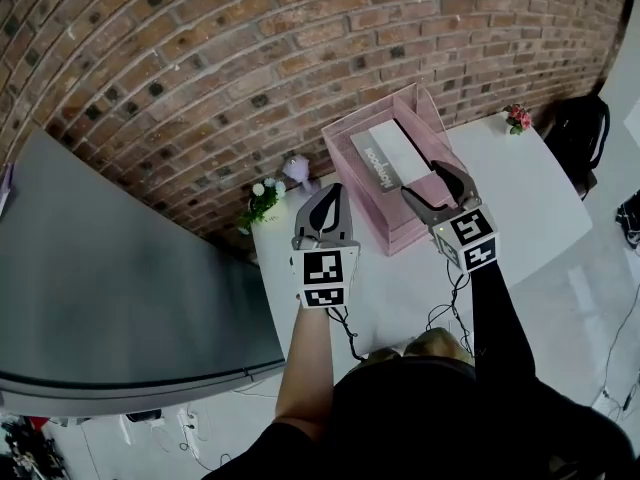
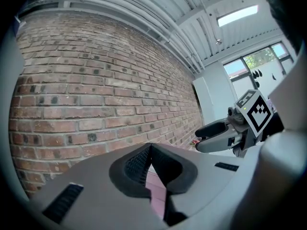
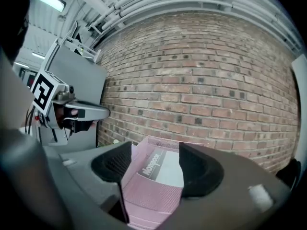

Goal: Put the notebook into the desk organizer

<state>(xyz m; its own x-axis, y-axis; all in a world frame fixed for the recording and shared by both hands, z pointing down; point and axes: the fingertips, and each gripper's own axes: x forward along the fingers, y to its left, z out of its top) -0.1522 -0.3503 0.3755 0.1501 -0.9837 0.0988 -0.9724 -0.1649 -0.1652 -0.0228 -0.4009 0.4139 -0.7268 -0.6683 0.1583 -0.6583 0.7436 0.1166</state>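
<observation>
A grey and white notebook (image 1: 393, 158) lies flat inside the pink desk organizer (image 1: 384, 236) at the back of the white table (image 1: 530, 203). My right gripper (image 1: 428, 181) hovers open over the organizer's near right corner, holding nothing. In the right gripper view the notebook (image 3: 160, 166) and the organizer's pink mesh (image 3: 148, 198) show between the spread jaws of the right gripper (image 3: 156, 150). My left gripper (image 1: 333, 194) is shut and empty, just left of the organizer. In its own view the left gripper (image 2: 149, 148) has its jaw tips touching, and the right gripper (image 2: 216, 135) shows off to the right.
A brick wall (image 1: 200, 58) backs the table. A small pot of white flowers (image 1: 263, 200) and a purple ornament (image 1: 295, 168) stand at the back left corner, pink flowers (image 1: 518, 118) at the back right. A grey cabinet (image 1: 120, 268) stands left of the table, a black bag (image 1: 580, 133) to the right.
</observation>
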